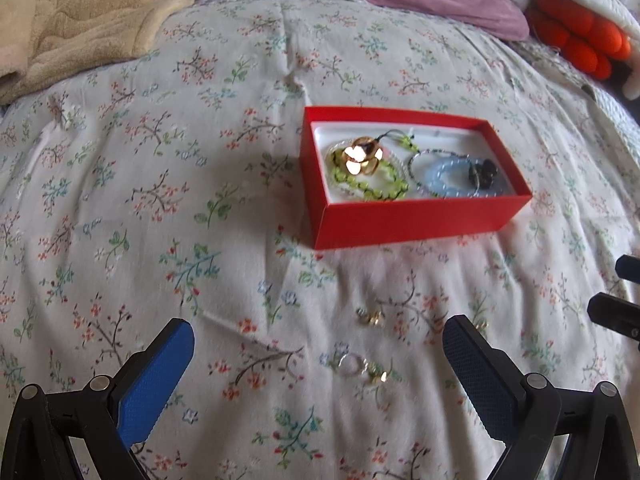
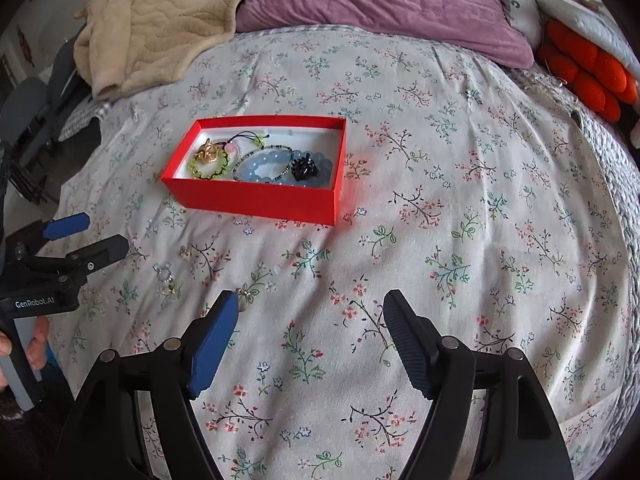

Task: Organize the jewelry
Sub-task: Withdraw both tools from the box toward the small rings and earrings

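Right now my left gripper [image 1: 318,364] has its jaws spread wide and holds nothing, hovering over the floral bedspread [image 1: 160,200]; my right gripper [image 2: 310,344] is also apart and empty. Between my left fingers lies a small ring [image 1: 352,364], with a gold earring [image 1: 370,316] just beyond. Further ahead sits the red box [image 1: 416,220], holding a green bead bracelet [image 1: 376,188] and a blue bead bracelet [image 1: 444,176].

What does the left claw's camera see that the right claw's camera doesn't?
Only the left wrist view shows the left claw from behind, open over a small ring, with nothing in it. Only the right wrist view shows a hand on the left claw's handle, and the open, empty right claw up close. Both show the red box of bracelets, the purple pillow and the beige blanket.
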`<state>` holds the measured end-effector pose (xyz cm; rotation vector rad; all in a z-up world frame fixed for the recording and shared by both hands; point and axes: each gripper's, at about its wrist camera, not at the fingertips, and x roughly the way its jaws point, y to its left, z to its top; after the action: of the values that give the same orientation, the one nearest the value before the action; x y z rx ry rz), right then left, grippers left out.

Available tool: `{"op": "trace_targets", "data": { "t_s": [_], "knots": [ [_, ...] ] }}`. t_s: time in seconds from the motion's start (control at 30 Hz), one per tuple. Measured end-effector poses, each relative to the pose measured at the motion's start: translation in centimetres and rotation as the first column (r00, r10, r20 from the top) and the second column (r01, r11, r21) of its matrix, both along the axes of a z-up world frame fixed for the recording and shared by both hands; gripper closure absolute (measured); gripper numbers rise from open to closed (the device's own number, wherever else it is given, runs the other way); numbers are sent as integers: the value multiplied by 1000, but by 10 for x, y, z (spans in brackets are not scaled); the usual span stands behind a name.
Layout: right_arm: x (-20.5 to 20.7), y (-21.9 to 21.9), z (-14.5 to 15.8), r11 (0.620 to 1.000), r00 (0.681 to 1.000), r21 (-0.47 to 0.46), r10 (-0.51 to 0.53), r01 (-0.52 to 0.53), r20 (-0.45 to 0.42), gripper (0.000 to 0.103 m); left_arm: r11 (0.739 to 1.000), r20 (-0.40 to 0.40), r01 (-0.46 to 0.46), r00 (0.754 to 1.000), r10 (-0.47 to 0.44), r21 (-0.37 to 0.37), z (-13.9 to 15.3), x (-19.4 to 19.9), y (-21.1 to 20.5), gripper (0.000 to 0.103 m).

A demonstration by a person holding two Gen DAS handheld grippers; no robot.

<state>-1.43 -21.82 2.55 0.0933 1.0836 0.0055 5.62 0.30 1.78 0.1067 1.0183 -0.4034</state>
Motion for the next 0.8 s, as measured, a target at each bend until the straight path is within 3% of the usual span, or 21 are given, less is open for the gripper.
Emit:
{"op": "trace_targets", "data": {
  "t_s": [0.2, 0.57, 0.8],
  "knots": [
    [-7, 2, -4, 1000, 1000, 15, 1, -1, -7, 25, 1000, -2, 0, 1000, 0, 9, -3, -8, 15, 1],
    [-11, 12, -24, 997, 999, -61, 36, -37, -11, 25, 999, -3, 9, 1000, -9, 54, -20, -14, 30, 1],
    [-15, 22, -34, 993, 998, -96, 68, -66, 13, 25, 995, 37, 36, 999, -40, 98, -31, -22, 32, 1]
  ]
}}
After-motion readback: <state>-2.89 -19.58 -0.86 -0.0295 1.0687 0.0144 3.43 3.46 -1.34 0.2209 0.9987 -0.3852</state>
